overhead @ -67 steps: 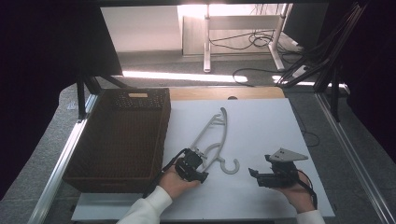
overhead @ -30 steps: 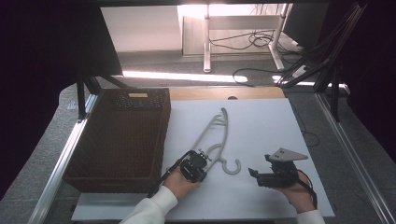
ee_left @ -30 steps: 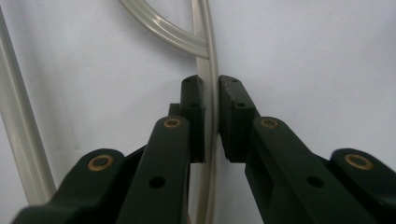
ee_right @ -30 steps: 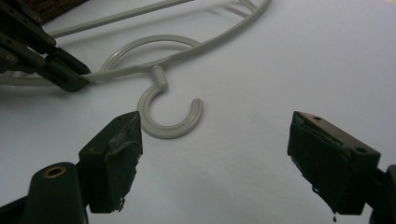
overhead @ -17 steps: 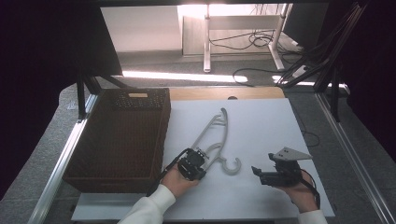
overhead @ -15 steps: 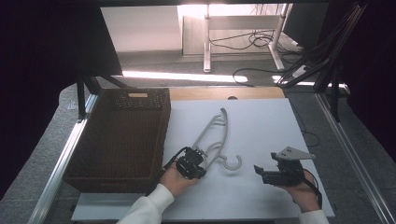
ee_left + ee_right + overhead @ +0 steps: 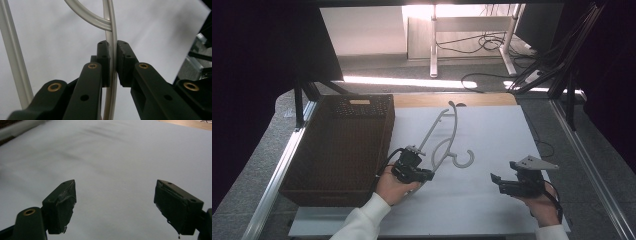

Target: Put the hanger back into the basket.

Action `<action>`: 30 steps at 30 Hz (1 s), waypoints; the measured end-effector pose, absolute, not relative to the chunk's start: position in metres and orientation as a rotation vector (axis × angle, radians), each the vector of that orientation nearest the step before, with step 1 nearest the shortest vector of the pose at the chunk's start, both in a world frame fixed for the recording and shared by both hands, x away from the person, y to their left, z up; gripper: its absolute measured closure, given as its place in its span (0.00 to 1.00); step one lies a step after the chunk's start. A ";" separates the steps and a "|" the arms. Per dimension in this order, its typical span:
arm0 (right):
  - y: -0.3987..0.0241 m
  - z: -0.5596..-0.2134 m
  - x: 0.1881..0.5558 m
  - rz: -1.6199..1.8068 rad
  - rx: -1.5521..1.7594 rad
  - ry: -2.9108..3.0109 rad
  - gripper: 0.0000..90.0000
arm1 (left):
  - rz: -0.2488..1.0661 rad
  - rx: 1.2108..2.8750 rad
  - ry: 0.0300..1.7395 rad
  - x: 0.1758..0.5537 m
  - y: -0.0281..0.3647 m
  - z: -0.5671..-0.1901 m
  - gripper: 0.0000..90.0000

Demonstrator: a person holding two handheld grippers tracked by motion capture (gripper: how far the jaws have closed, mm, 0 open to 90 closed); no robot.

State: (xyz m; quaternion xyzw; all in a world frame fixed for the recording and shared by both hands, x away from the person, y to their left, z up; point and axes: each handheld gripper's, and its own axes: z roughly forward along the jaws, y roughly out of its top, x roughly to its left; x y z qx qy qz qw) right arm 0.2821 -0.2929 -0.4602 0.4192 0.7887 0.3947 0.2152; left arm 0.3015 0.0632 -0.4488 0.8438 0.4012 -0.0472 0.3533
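Pale plastic hanger (image 7: 443, 136) pinched by its lower end in the left gripper (image 7: 424, 175), near the middle of the white surface (image 7: 492, 130), slanting from there up toward the far edge. Hook (image 7: 460, 159) curled just to the right of the grip, between the two grippers. Upper end of the hanger reaching close to the strip of bare wood (image 7: 452, 100) along the surface's far edge. Whether the far end rests on the surface or hangs clear of it: cannot tell.

In the left gripper view, black pads (image 7: 124, 58) pressed on either side of one thin rail of the hanger (image 7: 111, 30), a second curved rail branching off just above the grip, a third running up along the left side. White surface (image 7: 62, 50) behind.

Left hand (image 7: 394, 186) wrapped around the gripper's body, white sleeve (image 7: 362, 222) coming in from the near edge. Dark woven basket (image 7: 339, 145) just to the left, along the surface's left edge, lying close beside the hand.

Right gripper (image 7: 494, 181) well apart from the hanger, near the right part of the near edge, held low in the right hand (image 7: 542, 205), grey three-cornered plate (image 7: 534, 162) on top. In the right gripper view, jaws spread wide over bare white surface (image 7: 112, 170), nothing between the pads (image 7: 62, 202).

Beyond the far edge, grey floor, a white desk leg (image 7: 433, 45) and loose black cables (image 7: 492, 42) in bright light.
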 end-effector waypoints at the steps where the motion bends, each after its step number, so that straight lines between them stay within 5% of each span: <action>1: -0.293 -0.460 0.282 1.093 1.163 2.187 0.21 | -0.122 2.182 1.038 0.301 0.063 -0.449 0.91; 30: -0.297 -0.464 0.284 1.067 1.190 2.188 0.21 | 0.009 2.079 0.969 0.300 0.107 -0.368 0.91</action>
